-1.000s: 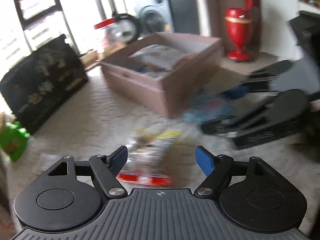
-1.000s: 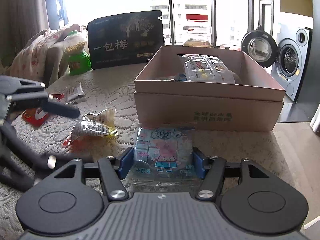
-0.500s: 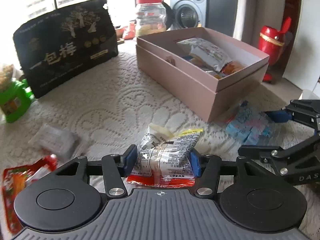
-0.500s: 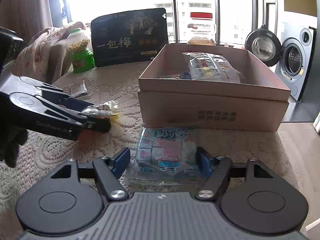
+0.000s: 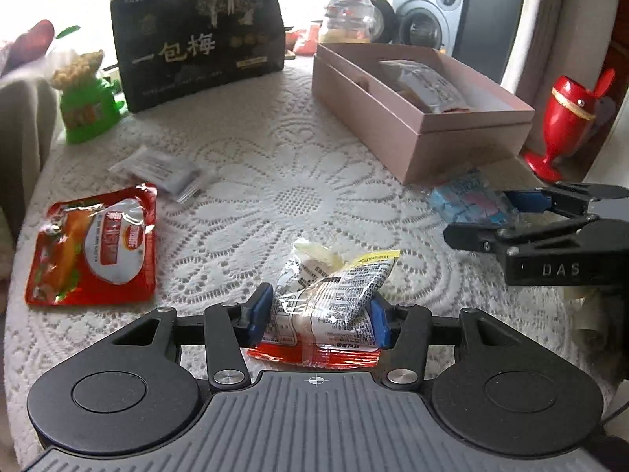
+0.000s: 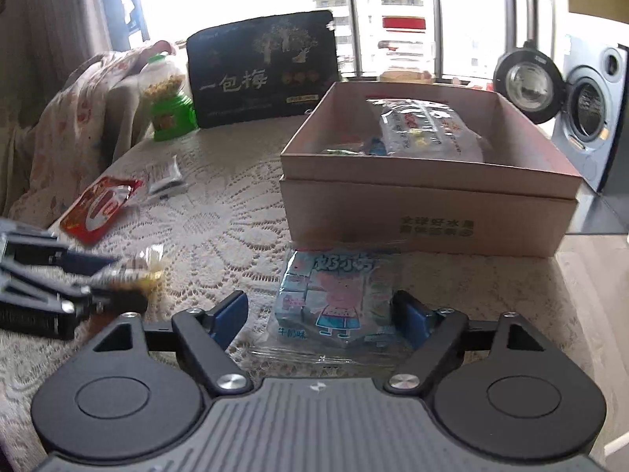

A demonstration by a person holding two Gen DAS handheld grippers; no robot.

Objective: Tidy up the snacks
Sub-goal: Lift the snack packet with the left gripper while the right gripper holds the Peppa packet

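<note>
Now | left tool [image 5: 320,314] clamped on printed snack packet [image 5: 334,287] | right tool [image 6: 320,314] apart around blue candy pack [image 6: 334,295]

Home living space: lace tablecloth [image 5: 275,181] on table, washing machine [image 6: 589,114] by window, apartment towers outside, draped chair.

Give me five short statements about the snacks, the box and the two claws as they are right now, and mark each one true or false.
1. The left claw is shut on the crinkly white snack packet. True.
2. The right claw has lifted the blue cartoon snack pack over the box. False: the pack lies on the lace tablecloth, between open fingers.
3. The pink cardboard box is empty. False: it holds a large clear bag.
4. A red pouch lies flat on the cloth. True.
5. The black bag lies inside the box. False: it stands behind.
</note>
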